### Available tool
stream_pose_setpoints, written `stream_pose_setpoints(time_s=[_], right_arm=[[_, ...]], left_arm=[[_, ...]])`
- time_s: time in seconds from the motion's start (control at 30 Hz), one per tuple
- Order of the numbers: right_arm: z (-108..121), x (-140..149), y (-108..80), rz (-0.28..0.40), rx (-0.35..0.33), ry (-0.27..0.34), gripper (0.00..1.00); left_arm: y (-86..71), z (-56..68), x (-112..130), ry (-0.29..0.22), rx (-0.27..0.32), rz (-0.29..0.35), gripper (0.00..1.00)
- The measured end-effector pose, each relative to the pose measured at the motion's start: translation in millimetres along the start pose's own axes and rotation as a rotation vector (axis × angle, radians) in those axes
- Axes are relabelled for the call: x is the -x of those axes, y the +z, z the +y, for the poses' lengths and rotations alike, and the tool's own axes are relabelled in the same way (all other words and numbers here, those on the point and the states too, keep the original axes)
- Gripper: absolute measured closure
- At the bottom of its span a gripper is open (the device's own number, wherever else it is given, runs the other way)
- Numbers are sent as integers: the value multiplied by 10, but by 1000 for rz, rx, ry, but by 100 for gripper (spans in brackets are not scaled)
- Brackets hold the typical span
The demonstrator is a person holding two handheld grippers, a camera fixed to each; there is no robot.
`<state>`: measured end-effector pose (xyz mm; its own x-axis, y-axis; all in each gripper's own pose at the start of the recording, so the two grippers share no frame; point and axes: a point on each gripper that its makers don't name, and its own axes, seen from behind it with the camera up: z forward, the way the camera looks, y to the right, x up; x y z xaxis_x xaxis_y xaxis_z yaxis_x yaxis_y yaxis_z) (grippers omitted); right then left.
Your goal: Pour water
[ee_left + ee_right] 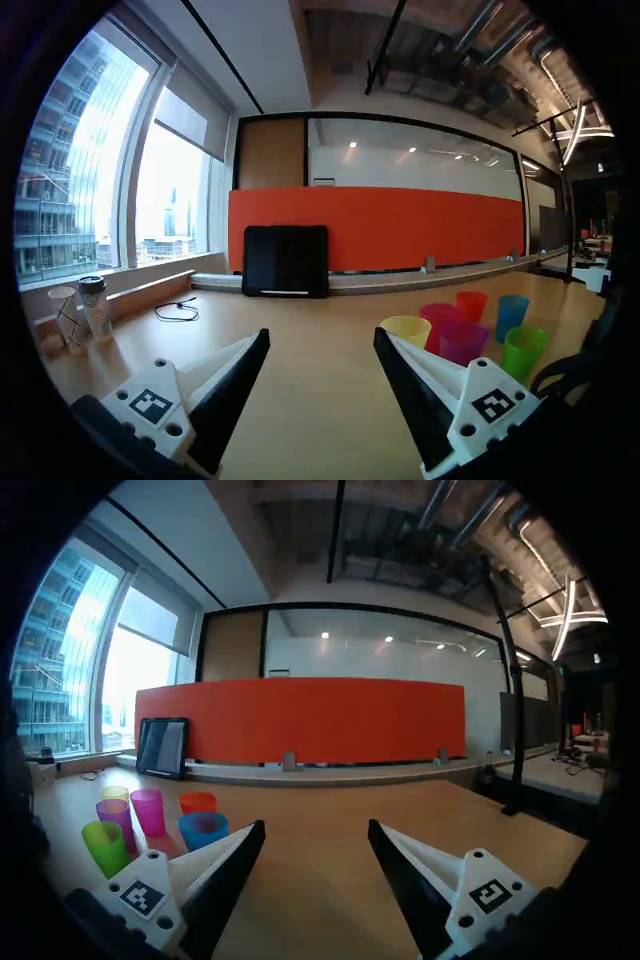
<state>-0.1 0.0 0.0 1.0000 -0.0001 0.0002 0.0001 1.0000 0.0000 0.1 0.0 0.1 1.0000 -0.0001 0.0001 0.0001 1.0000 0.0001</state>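
A wide window (80, 176) and an orange partition (400, 224) back a long wooden counter (320, 408), where a water-pouring job appears not yet begun. A black tablet (286, 260) leans against the partition at the far edge.

In the left gripper view, the left tool (321, 332) hangs over bare wood with its fingers spread wide and nothing between them. In the right gripper view, the right tool (316, 824) is likewise spread and empty above the counter (320, 896).

The task's things are six plastic cups (464, 340) standing upright in a tight cluster. They lie ahead and to the right of the left tool, and ahead and to the left of the right tool (148, 810), so they sit roughly between the two. The green cup (524, 350) stands nearest and the red cup (471, 306) farthest, with the yellow cup (406, 328) just past the left tool's right finger. In the right gripper view the blue cup (202, 828) stands close to that tool's left finger.

Whether any cup holds water cannot be told from here. Neither tool touches a cup, so by the look of it the whole job remains — picking one up, tipping it into another, setting it down.

Two paper coffee cups (96, 304) stand far left by the window, with a thin black cable (178, 310) lying near them.
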Motion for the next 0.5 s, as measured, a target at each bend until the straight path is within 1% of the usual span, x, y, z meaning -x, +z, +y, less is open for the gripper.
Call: stream_pose_setpoints(time_s=[0.37, 0.5], right_arm=[[-9, -1, 0, 0, -4, -1, 0], [-36, -1, 16, -13, -14, 2, 0]], left_arm=[[0, -12, -16, 1, -2, -3, 3], [23, -11, 15, 13, 2, -22, 3]])
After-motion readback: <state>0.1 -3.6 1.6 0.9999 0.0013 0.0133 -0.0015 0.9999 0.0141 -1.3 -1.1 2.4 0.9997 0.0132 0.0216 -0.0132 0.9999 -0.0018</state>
